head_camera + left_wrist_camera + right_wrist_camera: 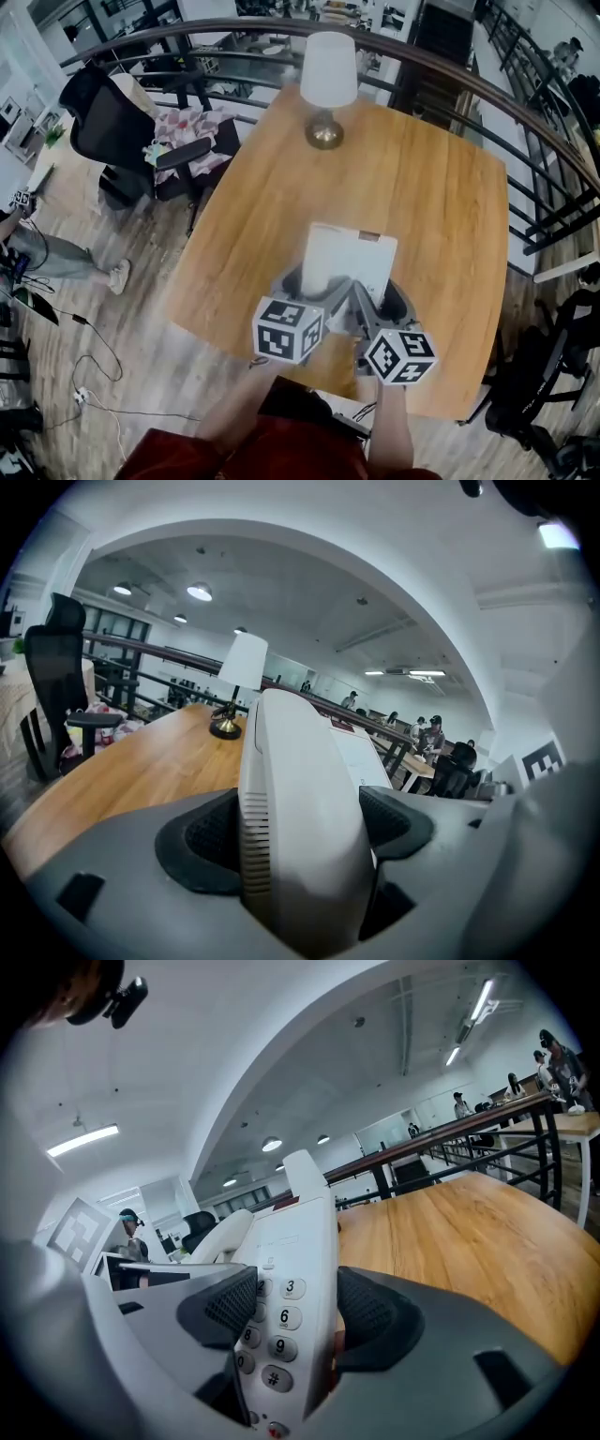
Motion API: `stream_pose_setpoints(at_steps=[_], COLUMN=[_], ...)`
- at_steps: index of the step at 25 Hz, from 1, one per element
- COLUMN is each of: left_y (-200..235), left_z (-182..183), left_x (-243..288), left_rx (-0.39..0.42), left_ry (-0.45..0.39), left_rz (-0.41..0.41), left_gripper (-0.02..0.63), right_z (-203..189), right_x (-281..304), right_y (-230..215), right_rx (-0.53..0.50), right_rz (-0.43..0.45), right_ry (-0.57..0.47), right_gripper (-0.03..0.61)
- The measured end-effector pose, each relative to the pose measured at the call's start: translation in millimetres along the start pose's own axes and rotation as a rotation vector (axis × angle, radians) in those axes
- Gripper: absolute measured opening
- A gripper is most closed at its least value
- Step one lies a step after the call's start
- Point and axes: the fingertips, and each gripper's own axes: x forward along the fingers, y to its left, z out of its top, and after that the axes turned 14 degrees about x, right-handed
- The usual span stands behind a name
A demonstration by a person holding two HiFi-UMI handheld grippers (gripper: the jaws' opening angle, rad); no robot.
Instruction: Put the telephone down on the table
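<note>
Telephone (361, 258) clamped by left gripper (300, 832), right gripper (295, 1312), side-by-side.

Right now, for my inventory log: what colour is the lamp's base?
The lamp base is brass-gold, clearest in the head view.

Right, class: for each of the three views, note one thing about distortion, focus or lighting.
Head view: the light is even, and the table edges bow outward from the wide lens. Left gripper view: black corners ring a circular picture, the telephone looms close and slightly soft, and a ceiling light glares. Right gripper view: the keypad digits read sharply, while the ceiling lines curve.
</note>
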Motion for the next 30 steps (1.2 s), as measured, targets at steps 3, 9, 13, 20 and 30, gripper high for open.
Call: stream_pose_setpoints(at_steps=[3, 9, 13, 20, 30], left_y=[14.8, 38.5, 52.1, 67.9, 72.2], left_z=[-20.0, -55.1, -75.4, -103.6, -113.5], left_x=[14.4, 56.4, 81.7, 109.4, 119.0], left_rx=[-0.029, -0.078, -0.117, -0.155, -0.129], left_ry=[0.048, 0.129, 0.177, 0.243, 0.253], left_rz=[-0.011, -0.037, -0.054, -0.065, -0.044], left_gripper=[0.408, 0.408, 0.408, 0.408, 0.408], right_z=[-17.7, -43.5, -56.7, -77.4, -87.9], right_x=[18.8, 58.6, 81.7, 108.5, 116.3], right_y=[-11.1, -44.2, -64.0, -87.9, -99.7], right_rx=[0.023, 0.058, 0.068, 0.096, 0.125], right_rz=[-0.030, -0.081, -0.120, -0.154, -0.164], right_ry=[0.043, 0.111, 0.152, 0.208, 0.213], right_gripper=[0.279, 0.279, 0.279, 0.279, 0.279])
